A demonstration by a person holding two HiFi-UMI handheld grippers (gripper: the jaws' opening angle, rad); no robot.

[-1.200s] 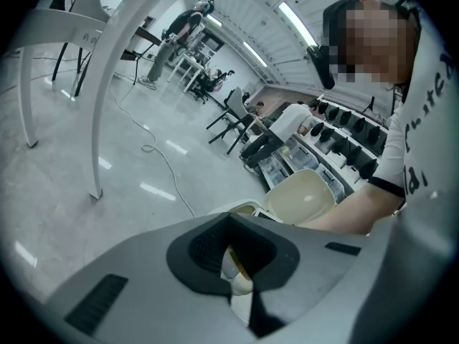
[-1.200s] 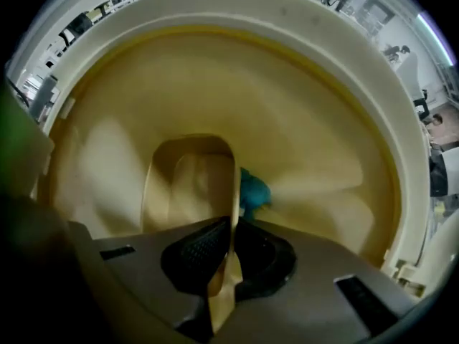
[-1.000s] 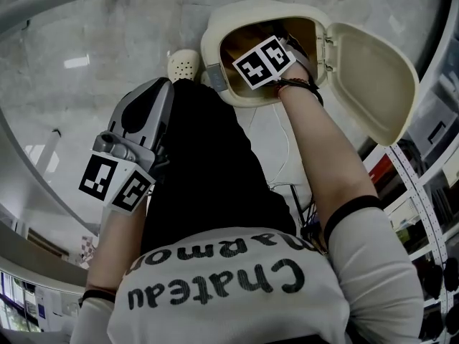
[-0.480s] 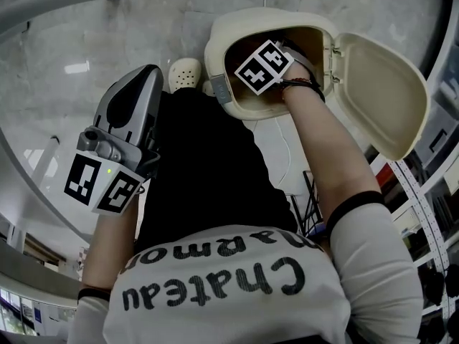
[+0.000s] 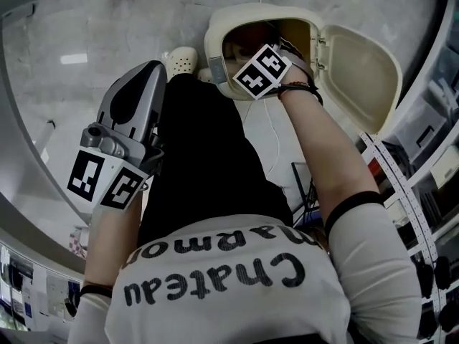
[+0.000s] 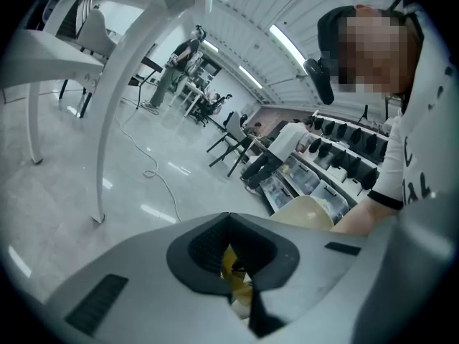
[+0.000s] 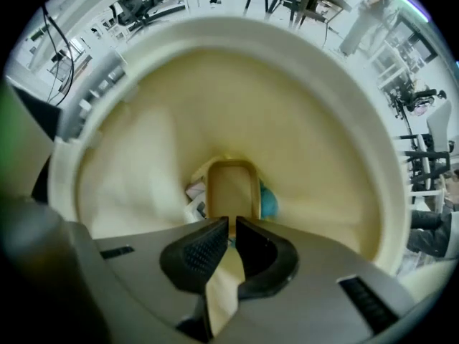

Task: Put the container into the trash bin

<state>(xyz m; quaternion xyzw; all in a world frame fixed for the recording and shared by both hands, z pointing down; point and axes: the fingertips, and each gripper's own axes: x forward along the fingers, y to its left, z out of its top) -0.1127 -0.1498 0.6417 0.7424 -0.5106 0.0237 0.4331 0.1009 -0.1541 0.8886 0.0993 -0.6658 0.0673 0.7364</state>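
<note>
The cream trash bin [image 5: 214, 45] stands on the floor ahead with its lid [image 5: 362, 70] swung open to the right. In the right gripper view a tan rectangular container [image 7: 231, 186] lies flat at the bottom of the bin [image 7: 136, 127], well beyond the jaws. My right gripper [image 7: 231, 221] points straight down into the bin, jaws a narrow gap apart with nothing between them. From the head only its marker cube [image 5: 262, 70] shows, over the opening. My left gripper [image 5: 149, 70] hangs beside the person's left leg, shut and empty.
Crumpled white paper [image 7: 193, 192] and a blue item [image 7: 268, 201] lie beside the container in the bin. A white clog [image 5: 179, 57] sits left of the bin. A thin cable [image 5: 285, 145] runs over the floor. Shelving [image 5: 423, 192] lines the right side, white table legs [image 6: 107, 120] the left.
The right gripper has stayed over the bin opening, shifting only slightly. The left gripper rose a little beside the leg. The lid has stayed open.
</note>
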